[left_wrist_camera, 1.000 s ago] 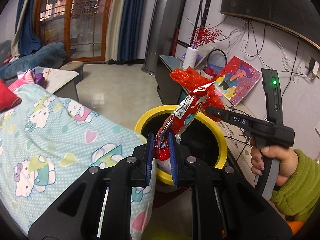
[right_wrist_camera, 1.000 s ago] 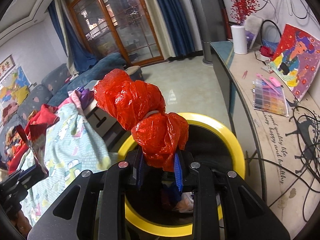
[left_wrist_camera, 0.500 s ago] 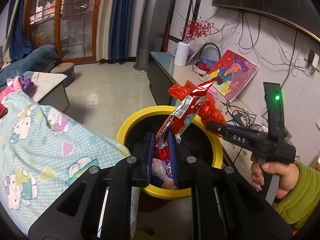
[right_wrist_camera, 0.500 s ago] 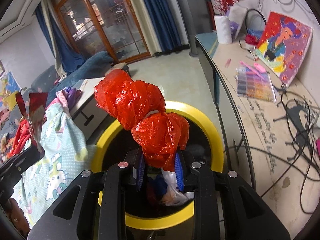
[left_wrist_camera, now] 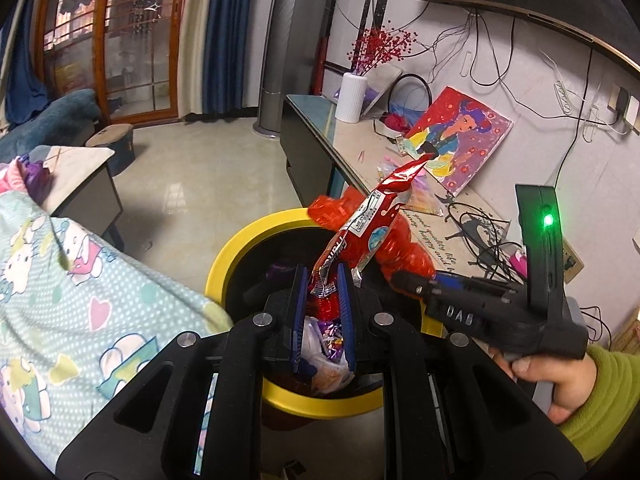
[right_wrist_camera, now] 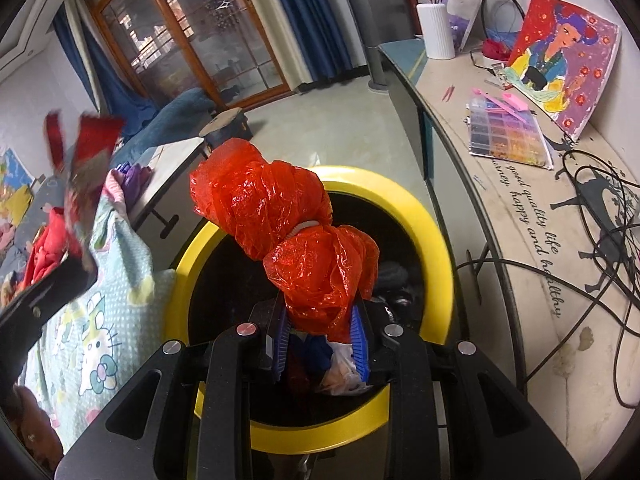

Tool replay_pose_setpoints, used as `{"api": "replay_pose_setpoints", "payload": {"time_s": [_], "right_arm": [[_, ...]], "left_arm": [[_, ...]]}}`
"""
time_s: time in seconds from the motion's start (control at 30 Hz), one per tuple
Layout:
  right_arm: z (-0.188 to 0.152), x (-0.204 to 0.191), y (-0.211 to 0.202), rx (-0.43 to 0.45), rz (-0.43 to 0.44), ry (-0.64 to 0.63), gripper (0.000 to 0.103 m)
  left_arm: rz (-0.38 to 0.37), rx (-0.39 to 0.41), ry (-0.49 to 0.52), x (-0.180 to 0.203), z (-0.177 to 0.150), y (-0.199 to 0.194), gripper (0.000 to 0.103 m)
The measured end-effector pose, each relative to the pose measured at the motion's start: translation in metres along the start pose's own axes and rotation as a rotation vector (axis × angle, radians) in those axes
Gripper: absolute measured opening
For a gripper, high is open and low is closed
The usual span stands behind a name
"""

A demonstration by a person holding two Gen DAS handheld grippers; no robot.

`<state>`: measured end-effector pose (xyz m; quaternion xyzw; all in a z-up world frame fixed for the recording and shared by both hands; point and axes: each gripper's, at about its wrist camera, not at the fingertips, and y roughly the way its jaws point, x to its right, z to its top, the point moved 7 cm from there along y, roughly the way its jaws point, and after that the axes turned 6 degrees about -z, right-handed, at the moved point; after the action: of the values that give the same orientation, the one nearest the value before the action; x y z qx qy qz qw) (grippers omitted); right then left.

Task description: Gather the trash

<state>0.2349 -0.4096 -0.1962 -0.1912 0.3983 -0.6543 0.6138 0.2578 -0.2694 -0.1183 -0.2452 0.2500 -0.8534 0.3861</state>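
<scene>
Living room, yellow-rimmed bin [right_wrist_camera: 434, 236] standing beside surface [right_wrist_camera: 520, 216]. Left hand-held gripper [left_wrist_camera: 323, 282] pinching light, crinkly snack wrapper [left_wrist_camera: 362, 228] by lower end; right hand-held gripper [right_wrist_camera: 320, 322] clamping soft red plastic bag [right_wrist_camera: 288, 232] above bin.

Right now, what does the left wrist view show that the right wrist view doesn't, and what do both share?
Only the left wrist view shows the left gripper shut on the red snack wrapper, and a hand in a green sleeve holding the right tool. Only the right wrist view shows the right gripper shut on the red plastic bag, plus the bead organizer tray. Both show the yellow-rimmed bin, white vase and painting.
</scene>
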Motion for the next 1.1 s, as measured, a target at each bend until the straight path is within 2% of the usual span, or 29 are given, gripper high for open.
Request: {"api": "replay_pose_setpoints", "payload": {"time_s": [0.37, 0.5, 0.63, 0.77, 0.83, 1.07, 1.1], "right_arm": [[-0.007, -0.011, 0.006, -0.025, 0.028, -0.017, 0.026], [-0.010, -0.016, 0.005, -0.026, 0.044, -0.019, 0.042], [-0.010, -0.016, 0.002, -0.013, 0.033, -0.022, 0.057], [-0.010, -0.013, -0.002, -0.003, 0.019, -0.020, 0.066], [-0.010, -0.013, -0.005, 0.002, 0.014, -0.025, 0.069], [-0.013, -0.021, -0.021, 0.045, -0.005, -0.065, 0.090], [-0.013, -0.024, -0.024, 0.053, -0.008, -0.069, 0.092]], "left_arm": [[-0.015, -0.007, -0.033, -0.002, 0.008, 0.015, 0.012], [-0.026, -0.003, -0.043, -0.003, 0.008, 0.015, 0.016], [-0.025, -0.001, -0.054, -0.004, 0.009, 0.015, 0.029], [-0.014, 0.009, -0.058, -0.007, 0.008, 0.012, 0.049], [-0.005, 0.012, -0.063, -0.010, 0.007, 0.008, 0.054], [0.034, 0.033, -0.092, -0.032, 0.003, -0.015, 0.092], [0.040, 0.035, -0.096, -0.034, 0.002, -0.018, 0.092]]}}
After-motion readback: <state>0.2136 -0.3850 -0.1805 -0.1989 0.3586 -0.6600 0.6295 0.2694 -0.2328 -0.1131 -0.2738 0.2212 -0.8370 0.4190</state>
